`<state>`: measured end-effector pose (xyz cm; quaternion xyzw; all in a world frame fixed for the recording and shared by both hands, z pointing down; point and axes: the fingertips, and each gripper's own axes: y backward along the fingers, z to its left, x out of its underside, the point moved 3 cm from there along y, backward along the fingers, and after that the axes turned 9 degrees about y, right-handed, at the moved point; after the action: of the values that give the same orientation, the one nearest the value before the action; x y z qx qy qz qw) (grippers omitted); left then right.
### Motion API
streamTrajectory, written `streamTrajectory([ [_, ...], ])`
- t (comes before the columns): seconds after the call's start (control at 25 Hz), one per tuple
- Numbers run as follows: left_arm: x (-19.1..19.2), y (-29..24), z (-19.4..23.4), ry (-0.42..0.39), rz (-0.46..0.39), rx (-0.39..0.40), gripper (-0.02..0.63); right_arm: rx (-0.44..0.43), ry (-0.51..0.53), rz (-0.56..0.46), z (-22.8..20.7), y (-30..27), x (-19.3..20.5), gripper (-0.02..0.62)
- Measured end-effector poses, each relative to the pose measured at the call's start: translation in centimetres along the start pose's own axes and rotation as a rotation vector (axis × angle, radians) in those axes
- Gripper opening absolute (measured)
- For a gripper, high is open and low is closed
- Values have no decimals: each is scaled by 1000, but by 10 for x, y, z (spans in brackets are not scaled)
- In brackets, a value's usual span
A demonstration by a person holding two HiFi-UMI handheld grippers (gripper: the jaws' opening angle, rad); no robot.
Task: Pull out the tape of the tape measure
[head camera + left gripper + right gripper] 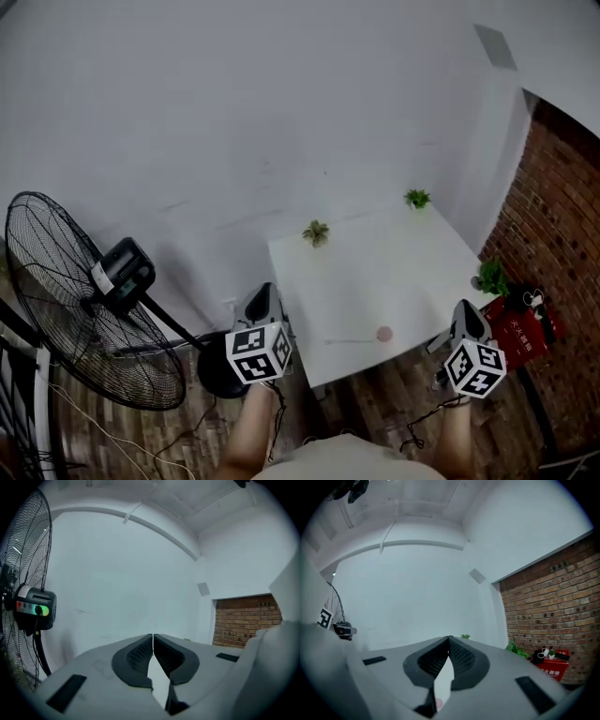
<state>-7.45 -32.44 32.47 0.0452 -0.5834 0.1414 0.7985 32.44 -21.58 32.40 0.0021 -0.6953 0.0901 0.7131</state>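
Note:
A small round pink tape measure (383, 334) lies near the front edge of the white table (375, 267), with a thin strip running left from it along the tabletop. My left gripper (261, 302) is held up off the table's left front corner, jaws shut with nothing between them (153, 635). My right gripper (466, 317) hangs off the table's right front corner, also shut and empty (449, 638). Low in the gap of the right gripper view a bit of the pink tape measure (438, 704) shows. Neither gripper touches it.
A large black standing fan (84, 300) stands left of the table, close to my left gripper. Two small green plants (316, 232) (417, 198) sit at the table's far edge. A red box (520, 328) and another plant (491, 277) stand by the brick wall (553, 216).

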Motion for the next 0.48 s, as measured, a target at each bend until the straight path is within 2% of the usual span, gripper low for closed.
streamTrajectory([
  [0.24, -12, 3, -1, -24, -19, 8, 15, -6, -31, -22, 4, 1, -3, 2],
  [0.48, -11, 12, -5, -31, -28, 32, 15, -13, -33, -92, 10, 9, -12, 2],
])
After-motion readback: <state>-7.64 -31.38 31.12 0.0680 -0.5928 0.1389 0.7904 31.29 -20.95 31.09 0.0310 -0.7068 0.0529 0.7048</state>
